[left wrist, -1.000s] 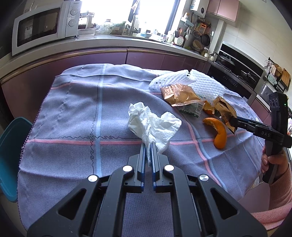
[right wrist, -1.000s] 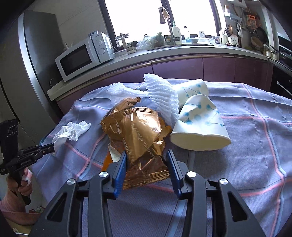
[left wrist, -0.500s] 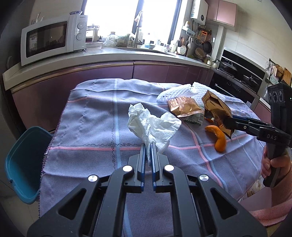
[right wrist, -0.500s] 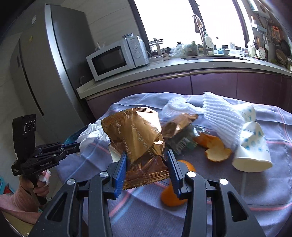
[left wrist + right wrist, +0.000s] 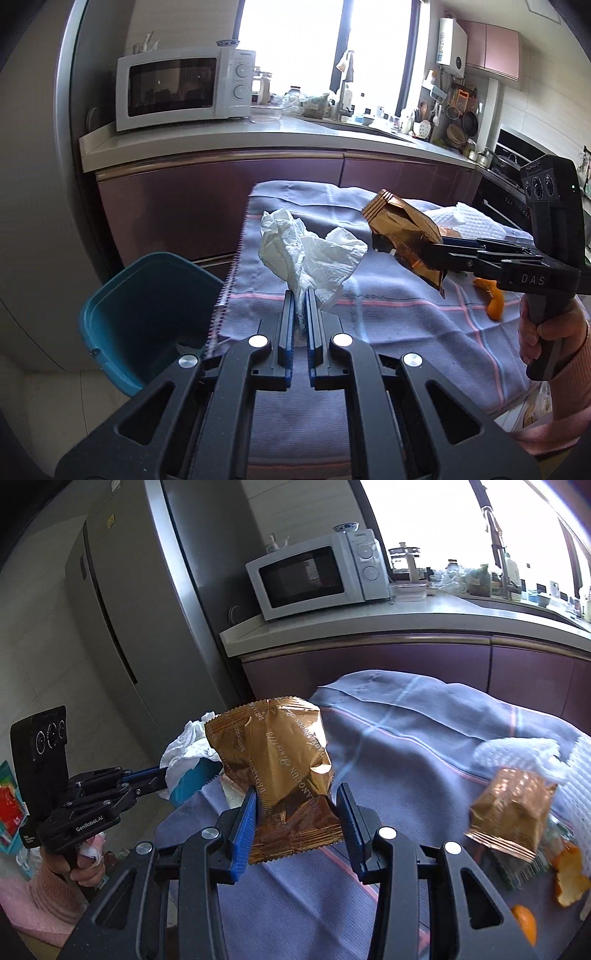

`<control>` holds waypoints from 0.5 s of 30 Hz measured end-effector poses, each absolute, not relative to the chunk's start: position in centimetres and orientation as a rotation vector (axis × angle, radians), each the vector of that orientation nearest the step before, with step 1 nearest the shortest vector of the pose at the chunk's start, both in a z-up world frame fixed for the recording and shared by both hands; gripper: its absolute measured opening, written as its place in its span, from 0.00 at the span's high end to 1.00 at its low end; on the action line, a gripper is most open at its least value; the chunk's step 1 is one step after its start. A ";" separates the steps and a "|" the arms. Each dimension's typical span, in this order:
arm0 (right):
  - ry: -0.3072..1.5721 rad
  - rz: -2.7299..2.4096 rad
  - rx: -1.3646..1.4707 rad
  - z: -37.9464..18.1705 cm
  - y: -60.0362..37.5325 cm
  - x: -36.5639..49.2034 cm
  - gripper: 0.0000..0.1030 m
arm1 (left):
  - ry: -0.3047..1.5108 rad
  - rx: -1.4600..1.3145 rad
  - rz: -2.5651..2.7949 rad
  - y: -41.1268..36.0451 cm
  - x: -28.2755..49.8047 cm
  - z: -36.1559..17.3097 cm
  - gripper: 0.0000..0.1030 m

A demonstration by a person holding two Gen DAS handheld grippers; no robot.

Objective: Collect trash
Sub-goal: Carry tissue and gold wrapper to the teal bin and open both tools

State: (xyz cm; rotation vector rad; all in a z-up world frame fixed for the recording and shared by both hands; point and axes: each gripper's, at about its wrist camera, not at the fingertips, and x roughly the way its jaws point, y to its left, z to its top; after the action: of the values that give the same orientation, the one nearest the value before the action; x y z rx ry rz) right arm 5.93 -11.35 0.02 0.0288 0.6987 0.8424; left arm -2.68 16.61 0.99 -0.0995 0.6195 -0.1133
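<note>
Left wrist view alone showed the teal bin at eight o'clock; left gripper clenched a tissue, right gripper grasped a gold wrapper.

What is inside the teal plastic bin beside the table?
The teal plastic bin shows only bare inner walls; its bottom is hidden behind the cloth edge and the left tongs.

Light: strong daylight from window, blown out white | Foreground: dimmer, backlit | Blur: tablecloth smeared | Edges: fisheye bending, dark corners
</note>
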 end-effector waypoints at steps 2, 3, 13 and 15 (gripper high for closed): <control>0.709 0.868 0.020 0.0 -9.5 6.5 0.61 | 0.618 -0.108 -0.082 18.2 -2.9 1.0 0.94; 0.712 0.878 0.012 0.0 -8.6 6.8 0.61 | 0.617 -0.113 -0.066 18.9 -3.1 1.0 0.94; 0.742 0.955 -0.029 0.1 -2.0 8.6 0.61 | 0.628 -0.146 0.055 25.3 -3.6 0.3 0.94; 0.749 0.965 -0.039 0.0 -0.9 8.9 0.61 | 0.632 -0.151 0.075 26.2 -3.5 -0.1 0.94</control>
State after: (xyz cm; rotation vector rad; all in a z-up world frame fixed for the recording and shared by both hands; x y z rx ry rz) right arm 8.90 -0.86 0.03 -0.0395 0.7494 0.9655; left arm -3.49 26.21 -0.11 -0.1506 0.6315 0.0751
